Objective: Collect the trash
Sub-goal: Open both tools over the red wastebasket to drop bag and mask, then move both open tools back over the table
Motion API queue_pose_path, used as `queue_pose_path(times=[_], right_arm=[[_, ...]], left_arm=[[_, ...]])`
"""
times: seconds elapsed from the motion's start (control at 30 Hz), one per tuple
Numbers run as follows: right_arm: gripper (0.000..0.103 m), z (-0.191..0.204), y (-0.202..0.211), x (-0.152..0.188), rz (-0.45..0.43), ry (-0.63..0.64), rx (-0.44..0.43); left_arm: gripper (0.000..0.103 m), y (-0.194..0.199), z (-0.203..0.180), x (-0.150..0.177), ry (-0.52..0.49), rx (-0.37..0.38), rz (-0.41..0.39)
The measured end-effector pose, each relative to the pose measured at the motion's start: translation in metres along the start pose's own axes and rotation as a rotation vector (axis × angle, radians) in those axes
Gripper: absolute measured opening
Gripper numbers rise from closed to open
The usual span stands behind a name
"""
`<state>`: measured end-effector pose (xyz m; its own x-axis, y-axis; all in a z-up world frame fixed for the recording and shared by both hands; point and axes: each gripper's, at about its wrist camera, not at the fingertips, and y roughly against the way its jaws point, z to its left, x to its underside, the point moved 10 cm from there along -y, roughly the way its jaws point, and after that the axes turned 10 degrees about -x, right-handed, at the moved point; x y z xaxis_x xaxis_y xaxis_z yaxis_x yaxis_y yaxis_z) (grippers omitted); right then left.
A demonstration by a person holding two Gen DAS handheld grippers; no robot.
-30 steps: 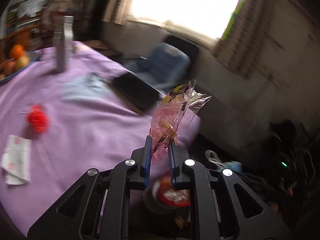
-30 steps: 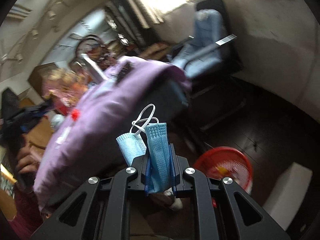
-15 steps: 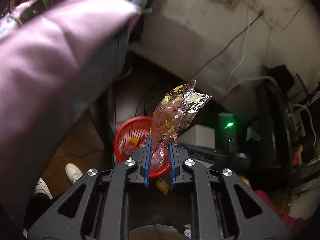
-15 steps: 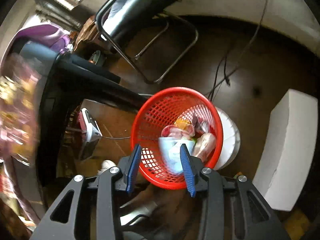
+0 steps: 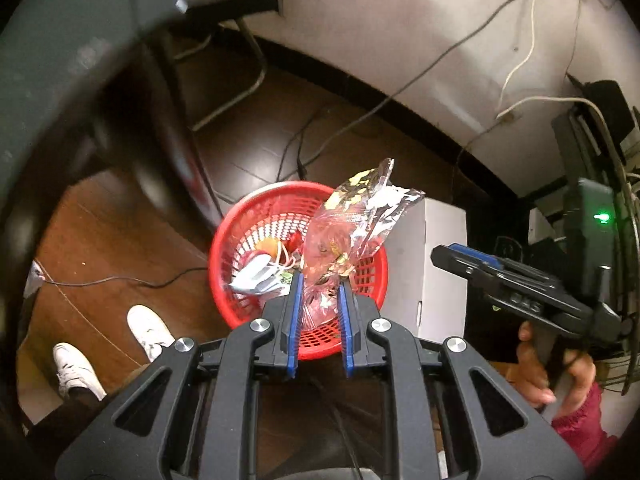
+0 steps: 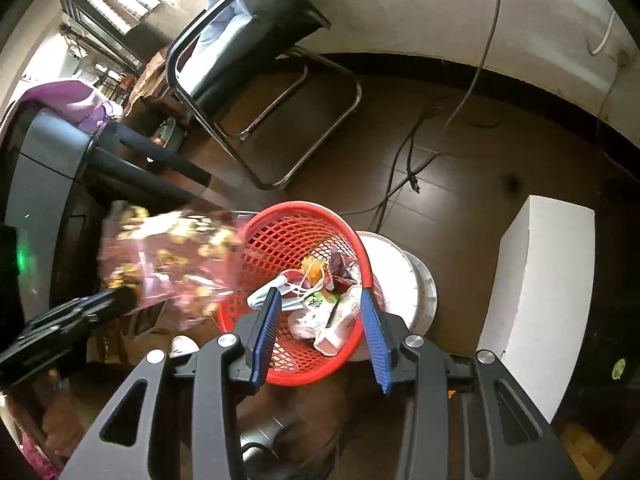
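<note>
left gripper (image 5: pixel 319 300) points down over the red basket (image 5: pixel 240 240) – jaws clamped on a crinkled pink wrapper (image 5: pixel 352 220) that stands up above the basket's rim. right gripper (image 6: pixel 320 316) also points down over the basket (image 6: pixel 296 220) – jaws parted, nothing between them. a blue mask (image 6: pixel 266 294) lies in the basket on other trash. the basket sits on dark floor beside a white box (image 6: pixel 536 300).

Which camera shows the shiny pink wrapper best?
The left wrist view: the pink wrapper is sharp there, pinched in the left gripper above the red basket. The right wrist view shows it only as a blurred pink smear beside the basket.
</note>
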<state>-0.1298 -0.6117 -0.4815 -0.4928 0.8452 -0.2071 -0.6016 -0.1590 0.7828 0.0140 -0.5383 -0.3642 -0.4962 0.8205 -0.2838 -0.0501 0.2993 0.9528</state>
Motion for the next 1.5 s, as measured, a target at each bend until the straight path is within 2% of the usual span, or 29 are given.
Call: queue_pose_path(times=[0.1, 0.13, 0.17, 0.23, 0.27, 0.43, 0.57, 0.83, 1.13, 1.33, 1.5], right_arm=[[0.041, -0.003, 0.003, 0.003, 0.006, 0.006, 0.016], [0.041, -0.003, 0.003, 0.004, 0.008, 0.009, 0.024], [0.041, -0.003, 0.004, 0.004, 0.008, 0.012, 0.029], [0.041, -0.002, 0.006, 0.005, 0.008, 0.019, 0.039], [0.041, -0.001, 0.008, 0.005, 0.006, 0.022, 0.043], [0.041, 0.01, 0.016, 0.003, -0.009, 0.051, 0.058], [0.042, 0.026, 0.025, 0.002, -0.026, 0.079, 0.047], [0.045, 0.072, 0.067, -0.001, -0.101, 0.16, 0.013], [0.048, 0.133, 0.109, 0.007, -0.169, 0.277, -0.013], [0.056, 0.175, 0.127, 0.015, -0.194, 0.35, -0.041], [0.062, 0.227, 0.138, 0.019, -0.205, 0.432, -0.106]], left_arm=[[0.022, -0.021, -0.01, -0.002, -0.014, -0.002, 0.015], [0.035, -0.027, -0.011, 0.0, -0.023, -0.017, 0.022], [0.053, -0.03, -0.011, 0.002, -0.026, -0.039, 0.021], [0.072, -0.031, -0.012, 0.006, -0.038, -0.087, 0.002], [0.074, -0.029, -0.014, 0.009, -0.053, -0.102, -0.017], [0.08, -0.007, -0.017, 0.016, -0.09, -0.152, -0.101], [0.081, 0.021, -0.017, 0.019, -0.1, -0.185, -0.168], [0.085, 0.083, -0.021, 0.019, -0.094, -0.208, -0.314], [0.088, 0.147, -0.013, 0.036, -0.071, -0.238, -0.449], [0.093, 0.188, 0.009, 0.053, -0.031, -0.298, -0.529], [0.095, 0.242, 0.065, 0.069, 0.071, -0.415, -0.582]])
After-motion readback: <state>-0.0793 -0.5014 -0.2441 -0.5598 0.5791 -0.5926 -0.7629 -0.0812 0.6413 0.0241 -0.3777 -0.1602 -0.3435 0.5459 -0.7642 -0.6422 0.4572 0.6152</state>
